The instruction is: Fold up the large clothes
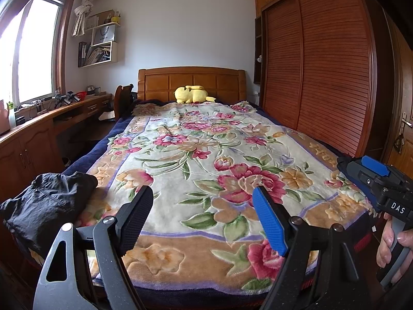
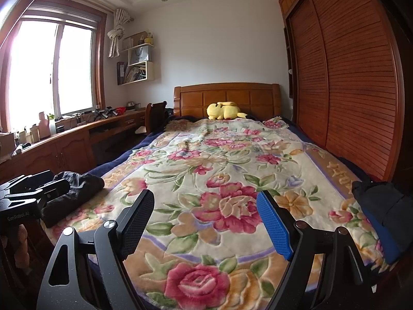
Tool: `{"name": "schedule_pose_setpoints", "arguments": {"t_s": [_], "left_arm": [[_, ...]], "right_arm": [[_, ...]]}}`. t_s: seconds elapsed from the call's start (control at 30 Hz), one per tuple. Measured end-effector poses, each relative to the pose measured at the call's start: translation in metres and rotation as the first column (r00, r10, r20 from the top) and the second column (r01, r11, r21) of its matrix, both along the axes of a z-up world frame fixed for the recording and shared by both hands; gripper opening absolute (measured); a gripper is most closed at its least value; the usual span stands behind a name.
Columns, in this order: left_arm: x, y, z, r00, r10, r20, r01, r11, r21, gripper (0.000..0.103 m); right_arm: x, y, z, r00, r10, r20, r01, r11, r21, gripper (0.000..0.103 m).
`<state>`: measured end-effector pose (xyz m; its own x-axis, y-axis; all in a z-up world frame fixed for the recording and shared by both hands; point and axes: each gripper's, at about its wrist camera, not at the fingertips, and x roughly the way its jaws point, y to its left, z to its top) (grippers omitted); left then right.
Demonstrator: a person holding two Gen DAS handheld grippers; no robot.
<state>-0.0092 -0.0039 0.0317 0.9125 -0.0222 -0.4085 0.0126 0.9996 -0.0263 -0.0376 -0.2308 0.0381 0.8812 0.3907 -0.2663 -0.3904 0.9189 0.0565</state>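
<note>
A crumpled black garment (image 1: 49,201) lies on the front left corner of the bed, just left of my left gripper (image 1: 202,190). That gripper is open over the floral blanket (image 1: 206,142) with nothing between its fingers. In the right wrist view my right gripper (image 2: 205,193) also stands open and empty above the blanket (image 2: 219,160). The black garment (image 2: 74,191) shows at its left. A second dark garment with blue in it (image 2: 382,214) lies at the bed's right front corner. A hand (image 1: 392,237) holds the right gripper's handle.
A yellow plush toy (image 1: 191,94) rests at the wooden headboard (image 1: 191,82). A slatted wooden wardrobe (image 1: 322,64) runs close along the bed's right side. A long wooden desk (image 1: 38,129) with clutter stands under the window on the left, with a chair (image 1: 124,100) beside it.
</note>
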Motion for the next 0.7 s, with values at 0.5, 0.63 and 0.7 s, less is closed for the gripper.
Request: {"name": "schedule_pose_setpoints", "arguments": {"t_s": [0.5, 0.63, 0.7], "left_arm": [[-0.0002, 0.0019, 0.0035, 1.000, 0.006, 0.004, -0.006, 1.000, -0.001, 0.080], [-0.0002, 0.0022, 0.0035, 1.000, 0.007, 0.004, -0.007, 1.000, -0.002, 0.080], [-0.0003, 0.0021, 0.0032, 1.000, 0.007, 0.003, -0.007, 1.000, -0.002, 0.080]], "right_arm": [[0.0045, -0.0061, -0.0022, 1.000, 0.009, 0.012, -0.009, 1.000, -0.005, 0.083], [0.0073, -0.0087, -0.0032, 1.000, 0.012, 0.010, -0.012, 1.000, -0.005, 0.083], [0.0081, -0.0100, -0.0036, 1.000, 0.014, 0.010, -0.014, 1.000, -0.005, 0.083]]}}
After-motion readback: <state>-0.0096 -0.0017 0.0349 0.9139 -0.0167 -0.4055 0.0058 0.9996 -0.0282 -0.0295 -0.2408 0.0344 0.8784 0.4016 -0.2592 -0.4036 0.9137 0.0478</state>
